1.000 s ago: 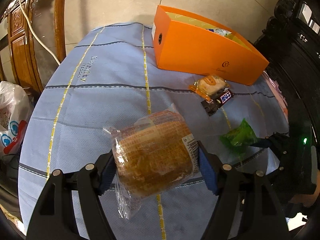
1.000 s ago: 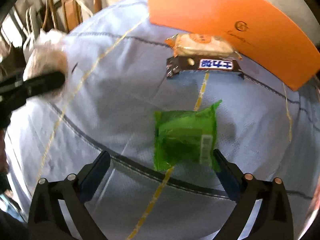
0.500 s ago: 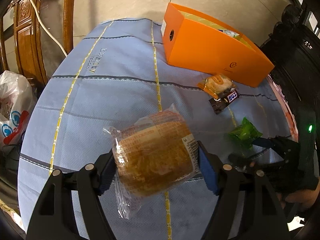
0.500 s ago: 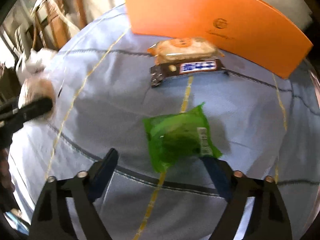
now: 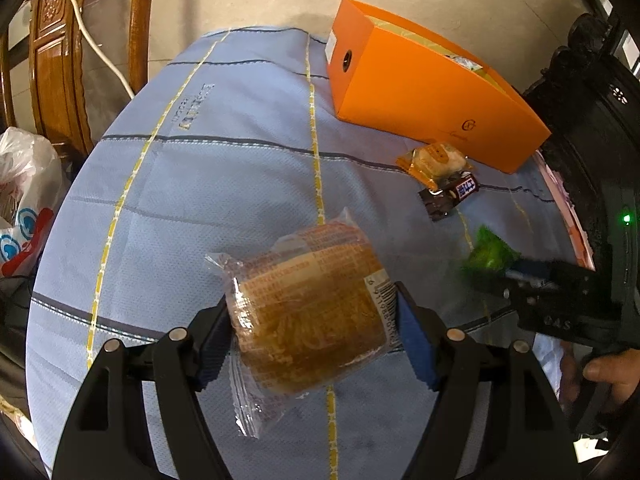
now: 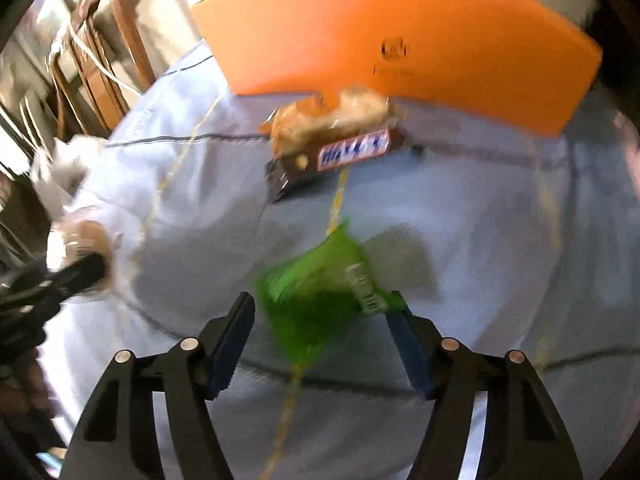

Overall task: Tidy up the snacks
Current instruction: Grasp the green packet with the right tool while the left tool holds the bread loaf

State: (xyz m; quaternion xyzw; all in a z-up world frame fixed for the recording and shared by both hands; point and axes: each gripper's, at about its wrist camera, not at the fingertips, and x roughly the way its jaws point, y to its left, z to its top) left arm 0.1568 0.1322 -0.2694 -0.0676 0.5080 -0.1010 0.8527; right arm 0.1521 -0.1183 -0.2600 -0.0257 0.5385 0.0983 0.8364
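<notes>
Left gripper (image 5: pixel 312 320) clamps the bread (image 5: pixel 308 312), jaws pressed to both its sides, lifted off the counter (image 5: pixel 200 184). The orange box (image 5: pixel 420 108) sits ahead and to its right, long axis slanting away. Right gripper (image 6: pixel 322 316) has just been closing; the green packet (image 6: pixel 320 300) sits between its jaws, touching the right one, but the blur hides whether both pinch. Nearer the box, it'd likely drop first.

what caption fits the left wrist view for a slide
Left hand-held gripper clamps a wrapped bread bun above the blue tablecloth, orange box beyond.
</notes>
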